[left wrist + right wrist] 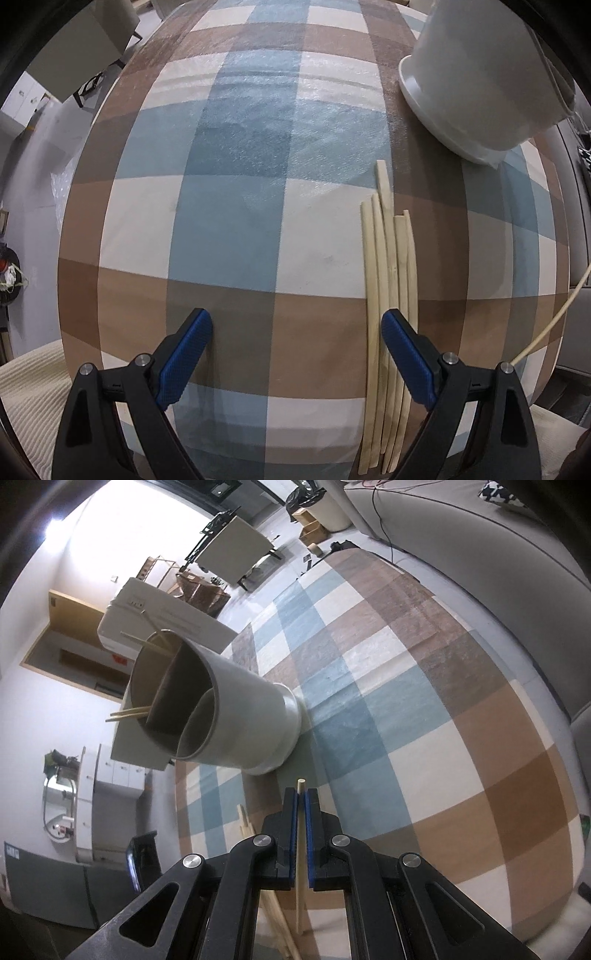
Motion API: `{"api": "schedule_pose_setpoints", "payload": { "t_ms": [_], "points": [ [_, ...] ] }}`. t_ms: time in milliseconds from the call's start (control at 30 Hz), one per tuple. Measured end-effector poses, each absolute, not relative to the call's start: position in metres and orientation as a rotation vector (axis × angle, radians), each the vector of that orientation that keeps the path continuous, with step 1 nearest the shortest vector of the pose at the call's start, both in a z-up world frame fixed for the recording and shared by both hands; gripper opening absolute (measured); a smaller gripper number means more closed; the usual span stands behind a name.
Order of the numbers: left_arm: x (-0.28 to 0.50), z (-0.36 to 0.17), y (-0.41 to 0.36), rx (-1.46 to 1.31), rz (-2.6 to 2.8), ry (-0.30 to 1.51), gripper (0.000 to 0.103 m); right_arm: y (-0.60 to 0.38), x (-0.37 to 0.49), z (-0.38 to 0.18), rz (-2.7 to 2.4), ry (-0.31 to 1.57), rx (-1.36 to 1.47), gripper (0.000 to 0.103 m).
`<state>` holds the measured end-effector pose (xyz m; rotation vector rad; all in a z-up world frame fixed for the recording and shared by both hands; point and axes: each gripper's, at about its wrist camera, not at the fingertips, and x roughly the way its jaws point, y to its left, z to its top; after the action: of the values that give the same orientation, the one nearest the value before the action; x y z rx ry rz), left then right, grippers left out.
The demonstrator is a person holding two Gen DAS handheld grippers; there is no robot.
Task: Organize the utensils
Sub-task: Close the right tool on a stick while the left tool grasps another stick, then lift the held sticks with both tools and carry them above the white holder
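Several pale wooden chopsticks (388, 280) lie side by side on the checked tablecloth (236, 206), just by my left gripper's right fingertip. My left gripper (295, 332) is open and empty, low over the cloth. A white divided utensil holder (476, 81) stands at the upper right; in the right wrist view the holder (229, 709) has a few chopsticks (129, 712) sticking out of it. My right gripper (301, 797) is shut on a single chopstick (300, 834), held above the table short of the holder. More chopsticks (255, 834) lie on the cloth below it.
The table's left edge (70, 229) drops to a grey floor. A cream cloth (33, 391) shows at the lower left. A grey sofa (480, 542) runs along the table's far side. A thin cord (554, 321) hangs at the right.
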<state>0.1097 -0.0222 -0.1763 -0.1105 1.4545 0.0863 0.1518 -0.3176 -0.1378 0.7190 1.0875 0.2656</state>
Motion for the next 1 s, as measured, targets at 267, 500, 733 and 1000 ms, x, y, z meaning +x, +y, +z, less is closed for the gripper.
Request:
{"api": "schedule_pose_setpoints", "payload": {
  "t_ms": [267, 500, 733, 1000],
  "points": [
    [0.107, -0.176, -0.012, -0.067, 0.089, 1.46, 0.09, -0.311, 0.161, -0.131, 0.278, 1.072, 0.658, 0.003],
    [0.12, -0.17, -0.02, -0.032, 0.053, 1.431, 0.075, -0.31, 0.164, -0.137, 0.277, 1.091, 0.668, 0.003],
    [0.136, -0.167, -0.033, -0.01, 0.038, 1.398, 0.042, -0.308, 0.167, -0.135, 0.276, 1.083, 0.656, 0.003],
    [0.145, -0.169, -0.031, -0.097, 0.025, 1.359, 0.001, -0.304, 0.174, -0.13, 0.289, 1.074, 0.625, 0.003]
  ]
}}
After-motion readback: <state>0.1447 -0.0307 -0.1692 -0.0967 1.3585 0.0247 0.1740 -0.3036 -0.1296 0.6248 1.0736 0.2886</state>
